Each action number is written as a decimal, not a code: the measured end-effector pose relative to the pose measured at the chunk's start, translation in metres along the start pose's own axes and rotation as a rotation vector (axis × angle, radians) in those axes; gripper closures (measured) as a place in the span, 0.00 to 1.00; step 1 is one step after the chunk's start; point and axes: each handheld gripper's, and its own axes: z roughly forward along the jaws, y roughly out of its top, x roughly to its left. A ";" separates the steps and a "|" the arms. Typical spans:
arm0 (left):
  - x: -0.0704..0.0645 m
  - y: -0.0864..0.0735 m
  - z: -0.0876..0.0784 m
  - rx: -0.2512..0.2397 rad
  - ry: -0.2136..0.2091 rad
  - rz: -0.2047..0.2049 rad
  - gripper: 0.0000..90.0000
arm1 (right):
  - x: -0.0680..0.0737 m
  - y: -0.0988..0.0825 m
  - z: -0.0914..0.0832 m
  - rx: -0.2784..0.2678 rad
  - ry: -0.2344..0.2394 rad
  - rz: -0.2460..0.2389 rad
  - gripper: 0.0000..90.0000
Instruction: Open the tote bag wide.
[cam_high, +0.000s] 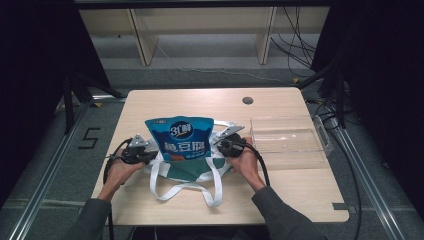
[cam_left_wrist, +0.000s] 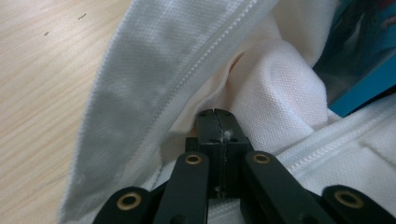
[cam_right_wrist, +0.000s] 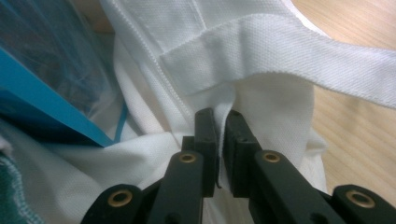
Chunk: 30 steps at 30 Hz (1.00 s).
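The blue pouch (cam_high: 183, 138) hides the mouth of the white tote bag (cam_high: 172, 167) in the high view. Frame edges crop the pouch in both gripper views. White fabric pinched by the left hand-held gripper (cam_left_wrist: 217, 122) conceals its pad faces. Pouch lettering too small to read.

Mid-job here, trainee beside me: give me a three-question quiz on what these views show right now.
1. True or false: the blue snack pouch lies flat inside the clear plastic box.
2. What does the left gripper clamp? A) the white fabric of the tote bag B) the pouch C) a cable
3. In the high view, on which side of the bag does the clear box stand?

Key
1. False: the pouch stands partly inside the white tote bag, and the box sits apart.
2. A: its jaws are pressed together on a fold of white fabric at the bag's edge.
3. To the right of the bag, on the wooden table.
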 end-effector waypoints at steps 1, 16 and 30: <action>-0.001 0.000 -0.001 0.002 0.002 -0.007 0.99 | 0.000 0.000 0.000 -0.001 0.001 0.009 0.94; -0.002 0.008 -0.032 -0.085 0.045 -0.045 0.77 | -0.010 0.012 -0.040 -0.121 -0.027 0.072 0.73; -0.018 0.002 -0.076 -0.178 0.066 -0.147 0.48 | -0.014 0.020 -0.080 -0.195 -0.009 0.046 0.60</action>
